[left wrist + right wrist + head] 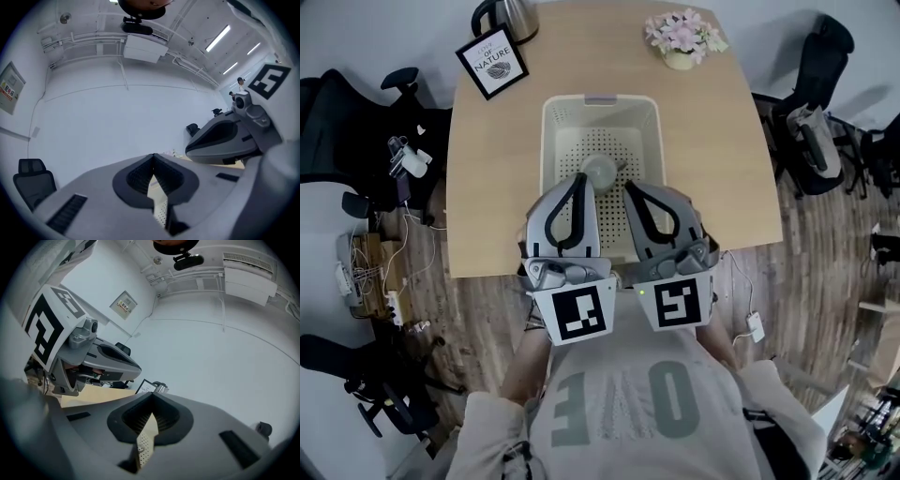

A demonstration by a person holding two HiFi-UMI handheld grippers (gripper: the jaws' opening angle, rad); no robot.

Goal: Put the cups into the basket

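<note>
A white perforated basket (551,141) stands in the middle of the wooden table (712,169). One pale cup (600,171) lies inside it on the floor of the basket. Both grippers are held close to the person's chest, above the basket's near end and pointing away. My left gripper (578,180) is shut with nothing between its jaws, and its tips (153,157) meet. My right gripper (630,187) sits beside it, also shut and empty, with its tips (151,395) together. A strip of basket (160,212) shows under the left jaws.
At the table's far left stand a framed "NATURE" sign (492,62) and a metal kettle (508,17). A flower pot (682,37) is at the far right. Office chairs (342,122) flank the table, and cables (370,272) lie on the floor at left.
</note>
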